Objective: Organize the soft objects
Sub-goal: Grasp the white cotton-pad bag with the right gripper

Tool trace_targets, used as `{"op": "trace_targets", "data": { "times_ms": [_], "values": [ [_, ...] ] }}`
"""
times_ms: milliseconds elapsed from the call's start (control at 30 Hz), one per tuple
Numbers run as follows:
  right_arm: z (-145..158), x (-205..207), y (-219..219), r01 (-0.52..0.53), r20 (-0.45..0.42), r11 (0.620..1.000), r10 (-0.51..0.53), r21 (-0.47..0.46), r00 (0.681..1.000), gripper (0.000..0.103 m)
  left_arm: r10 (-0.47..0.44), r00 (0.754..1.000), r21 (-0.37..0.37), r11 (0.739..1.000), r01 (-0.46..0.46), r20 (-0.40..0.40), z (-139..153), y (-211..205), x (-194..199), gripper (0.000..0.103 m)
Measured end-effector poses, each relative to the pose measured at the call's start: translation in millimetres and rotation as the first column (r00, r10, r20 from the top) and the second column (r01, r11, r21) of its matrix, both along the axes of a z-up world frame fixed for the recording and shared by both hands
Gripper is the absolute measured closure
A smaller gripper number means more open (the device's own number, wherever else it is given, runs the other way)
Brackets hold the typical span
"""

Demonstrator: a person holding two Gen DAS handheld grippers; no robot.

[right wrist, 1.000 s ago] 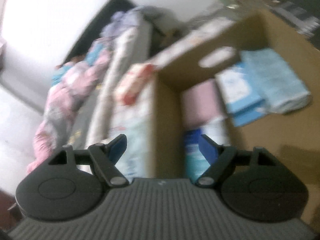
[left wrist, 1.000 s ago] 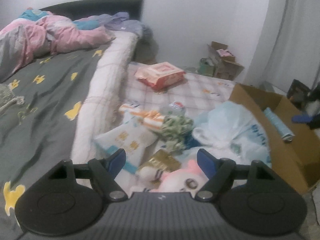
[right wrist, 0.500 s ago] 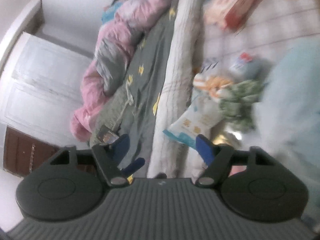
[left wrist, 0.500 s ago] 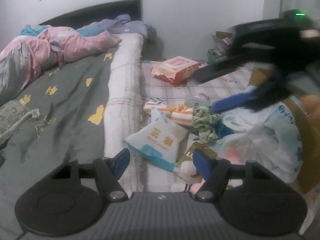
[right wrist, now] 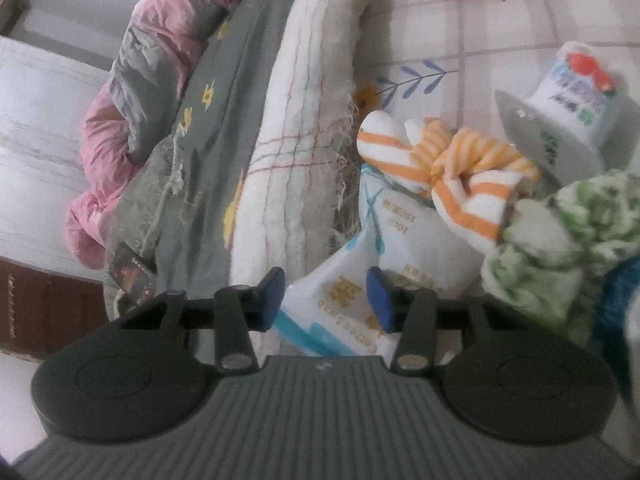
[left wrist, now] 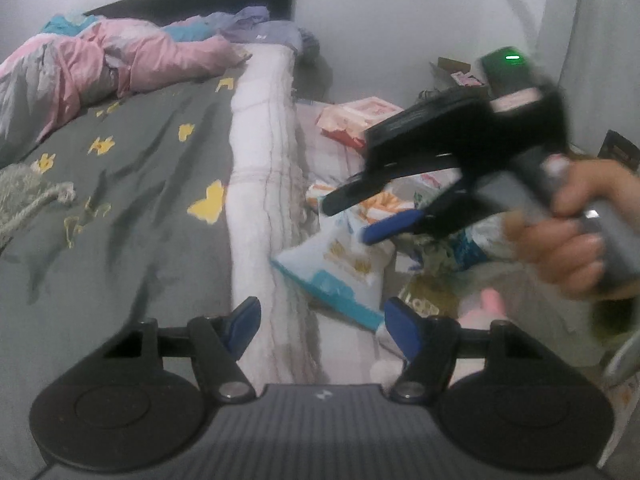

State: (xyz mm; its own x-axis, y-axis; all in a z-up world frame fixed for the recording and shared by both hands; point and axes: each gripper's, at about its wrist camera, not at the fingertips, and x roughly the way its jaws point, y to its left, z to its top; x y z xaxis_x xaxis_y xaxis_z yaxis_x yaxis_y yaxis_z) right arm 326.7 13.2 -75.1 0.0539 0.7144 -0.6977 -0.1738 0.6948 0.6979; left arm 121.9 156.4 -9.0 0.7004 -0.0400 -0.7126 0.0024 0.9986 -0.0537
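Observation:
A heap of soft things lies on the checked floor mat beside the bed. A white and blue cotton-pad pack (right wrist: 352, 300) (left wrist: 340, 264) lies nearest. Behind it are an orange-striped white cloth (right wrist: 452, 168), a green patterned cloth (right wrist: 560, 236) and a small tissue pack (right wrist: 576, 92). My right gripper (right wrist: 326, 298) is open, its fingers either side of the cotton-pad pack's near end, not closed on it. In the left wrist view it (left wrist: 352, 216) hangs over the heap. My left gripper (left wrist: 320, 326) is open and empty, over the mattress edge. A pink plush (left wrist: 484, 312) lies beside it.
The bed with a grey sheet (left wrist: 120, 184) and a pink quilt (left wrist: 120, 60) fills the left side. A white mattress edge (left wrist: 264, 160) borders the mat. A red and white pack (left wrist: 356, 120) lies farther back near small cardboard boxes (left wrist: 456, 76) by the wall.
My right gripper swung from the cardboard box to the heap and came down over the cotton-pad pack. My left gripper drew back and turned left toward the bed.

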Motion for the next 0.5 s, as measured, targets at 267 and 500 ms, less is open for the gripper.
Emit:
{"op": "trace_targets", "data": {
  "times_ms": [267, 500],
  "values": [
    [3, -7, -35, 0.031, -0.084, 0.996, -0.038, -0.080, 0.996, 0.041, -0.158, 0.987, -0.042, 0.987, 0.157, -0.022, -2, -3, 58, 0.035],
    [-31, 2, -29, 0.078, -0.169, 0.994, -0.090, -0.074, 0.981, 0.041, -0.228, 0.965, 0.000, 0.973, 0.230, -0.132, -27, -13, 109, 0.040]
  ]
}}
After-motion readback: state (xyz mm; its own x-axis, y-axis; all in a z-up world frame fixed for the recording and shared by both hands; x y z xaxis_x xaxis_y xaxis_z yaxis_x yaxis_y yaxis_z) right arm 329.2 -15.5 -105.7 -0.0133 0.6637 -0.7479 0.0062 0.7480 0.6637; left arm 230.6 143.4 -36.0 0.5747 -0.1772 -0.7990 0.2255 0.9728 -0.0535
